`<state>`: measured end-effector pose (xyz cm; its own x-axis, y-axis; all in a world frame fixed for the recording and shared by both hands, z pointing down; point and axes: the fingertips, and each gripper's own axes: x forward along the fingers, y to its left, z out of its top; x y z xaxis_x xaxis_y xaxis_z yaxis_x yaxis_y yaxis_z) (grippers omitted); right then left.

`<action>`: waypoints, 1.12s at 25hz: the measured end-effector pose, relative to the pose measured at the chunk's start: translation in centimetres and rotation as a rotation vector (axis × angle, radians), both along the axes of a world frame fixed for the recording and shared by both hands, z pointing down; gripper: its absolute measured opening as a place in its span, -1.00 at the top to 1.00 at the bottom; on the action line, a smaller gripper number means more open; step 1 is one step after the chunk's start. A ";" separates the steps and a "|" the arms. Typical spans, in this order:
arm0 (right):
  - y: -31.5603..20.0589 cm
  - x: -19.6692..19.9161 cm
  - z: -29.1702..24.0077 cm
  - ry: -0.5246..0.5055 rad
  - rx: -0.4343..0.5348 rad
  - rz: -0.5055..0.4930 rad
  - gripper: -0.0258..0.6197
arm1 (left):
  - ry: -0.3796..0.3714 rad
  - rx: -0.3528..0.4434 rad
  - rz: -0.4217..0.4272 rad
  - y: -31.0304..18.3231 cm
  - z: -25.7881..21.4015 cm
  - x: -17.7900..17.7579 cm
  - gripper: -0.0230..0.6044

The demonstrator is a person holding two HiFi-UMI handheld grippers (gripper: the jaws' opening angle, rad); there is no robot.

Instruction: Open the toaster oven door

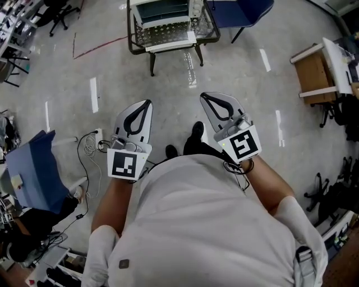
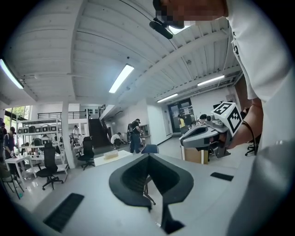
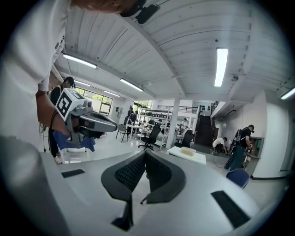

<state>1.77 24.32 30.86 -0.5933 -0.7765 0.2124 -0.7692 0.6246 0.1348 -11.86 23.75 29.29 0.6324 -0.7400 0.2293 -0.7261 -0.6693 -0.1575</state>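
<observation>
The toaster oven (image 1: 162,11) shows as a white-rimmed box at the top edge of the head view, partly cut off. It stands on a small black-legged table (image 1: 168,39); I cannot make out its door. My left gripper (image 1: 147,103) and right gripper (image 1: 203,96) are held side by side in front of my body, well short of that table, over bare floor. Both are shut with nothing between the jaws. In the left gripper view the left gripper (image 2: 148,155) hides the table, with only a black leg seen in the gap. The right gripper (image 3: 145,151) also points that way.
A blue chair (image 1: 241,11) stands behind the table. A wooden desk (image 1: 314,73) is at the right, and a blue-covered seat (image 1: 33,174) and floor cables (image 1: 90,146) at the left. Several people (image 2: 134,133) and office chairs (image 2: 48,168) are far off.
</observation>
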 end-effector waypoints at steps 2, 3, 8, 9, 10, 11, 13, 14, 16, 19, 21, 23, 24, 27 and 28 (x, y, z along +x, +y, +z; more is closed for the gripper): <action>1.8 -1.2 -0.2 0.004 0.014 0.004 0.87 | 0.007 0.007 0.015 1.7 -0.2 -1.0 0.87; 2.8 -1.8 -0.3 0.005 0.017 0.008 0.86 | 0.012 0.010 0.020 2.6 -0.3 -1.5 0.87; 6.8 -4.5 -0.3 0.006 0.026 0.017 0.87 | 0.030 0.020 0.034 6.1 -0.7 -3.6 0.87; 7.5 -5.0 -0.2 0.005 0.025 0.019 0.86 | 0.037 0.021 0.035 6.6 -0.7 -4.0 0.87; 8.2 -5.6 -0.2 0.004 0.025 0.020 0.86 | 0.044 0.022 0.036 7.1 -0.8 -4.4 0.87; 8.8 -6.1 -0.2 0.003 0.026 0.020 0.86 | 0.050 0.023 0.036 7.5 -0.8 -4.9 0.87; 10.0 -7.0 -0.2 -0.002 0.030 0.021 0.87 | 0.060 0.027 0.036 8.4 -0.9 -5.7 0.87; 10.4 -7.4 -0.2 -0.003 0.032 0.023 0.87 | 0.065 0.032 0.036 8.6 -1.0 -6.1 0.87; 10.9 -8.1 -0.1 -0.004 0.034 0.026 0.87 | 0.076 0.038 0.038 9.1 -0.9 -6.7 0.87; 11.5 -8.9 0.0 -0.018 0.022 0.040 0.87 | 0.078 0.024 0.041 9.8 -0.5 -7.3 0.87; 11.7 -9.0 -0.2 -0.020 0.023 0.049 0.87 | 0.081 0.021 0.044 9.9 -0.5 -7.5 0.87; 11.8 -9.2 -0.3 -0.016 0.028 0.050 0.87 | 0.088 0.022 0.045 10.0 -0.5 -7.6 0.87; 11.9 -9.3 -0.4 -0.015 0.029 0.049 0.87 | 0.091 0.023 0.045 10.0 -0.5 -7.7 0.88; 11.8 -9.4 -0.5 -0.014 0.030 0.050 0.86 | 0.097 0.022 0.045 10.0 -0.6 -7.9 0.87; 11.7 -9.2 -0.5 -0.014 0.032 0.052 0.87 | 0.098 0.022 0.045 9.9 -0.6 -7.8 0.87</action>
